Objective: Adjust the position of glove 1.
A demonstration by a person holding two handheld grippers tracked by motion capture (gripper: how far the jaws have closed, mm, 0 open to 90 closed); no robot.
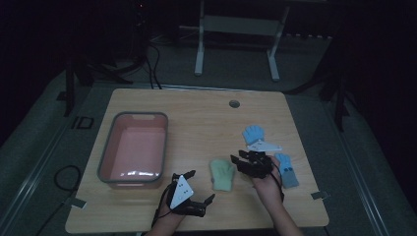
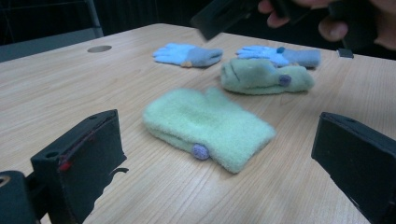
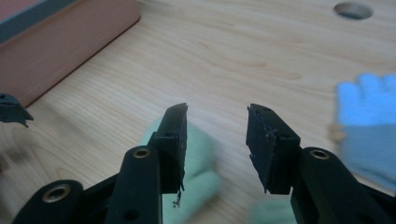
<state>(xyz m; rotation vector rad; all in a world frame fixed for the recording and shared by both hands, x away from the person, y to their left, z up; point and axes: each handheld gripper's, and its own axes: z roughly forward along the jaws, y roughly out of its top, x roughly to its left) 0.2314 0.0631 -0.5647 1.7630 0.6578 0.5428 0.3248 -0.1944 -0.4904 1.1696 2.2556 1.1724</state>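
Two pale green mittens lie on the wooden table [image 1: 196, 113]: one [image 2: 208, 128] close in front of my left gripper, the other [image 2: 264, 77] farther off. Beyond them lie two blue gloves [image 2: 189, 54] [image 2: 280, 56]. My left gripper [image 2: 219, 130] rests near the front edge with its jaws wide apart and nothing between them. In the high view it [image 1: 198, 187] sits left of the near mitten [image 1: 222, 174]. My right gripper [image 3: 217, 112] hovers over blurred green fabric [image 3: 198, 161], open, with nothing between its jaws. It [image 1: 242, 158] sits between the near mitten and the blue gloves [image 1: 253, 132] [image 1: 286, 169].
A pink basin [image 1: 107, 152] with a grey rim stands on the left half of the table, and shows at the upper left of the right gripper view [image 3: 60, 42]. A round cable hole [image 1: 234, 103] is near the back edge. A metal stand [image 1: 236, 29] stands on the floor beyond the table.
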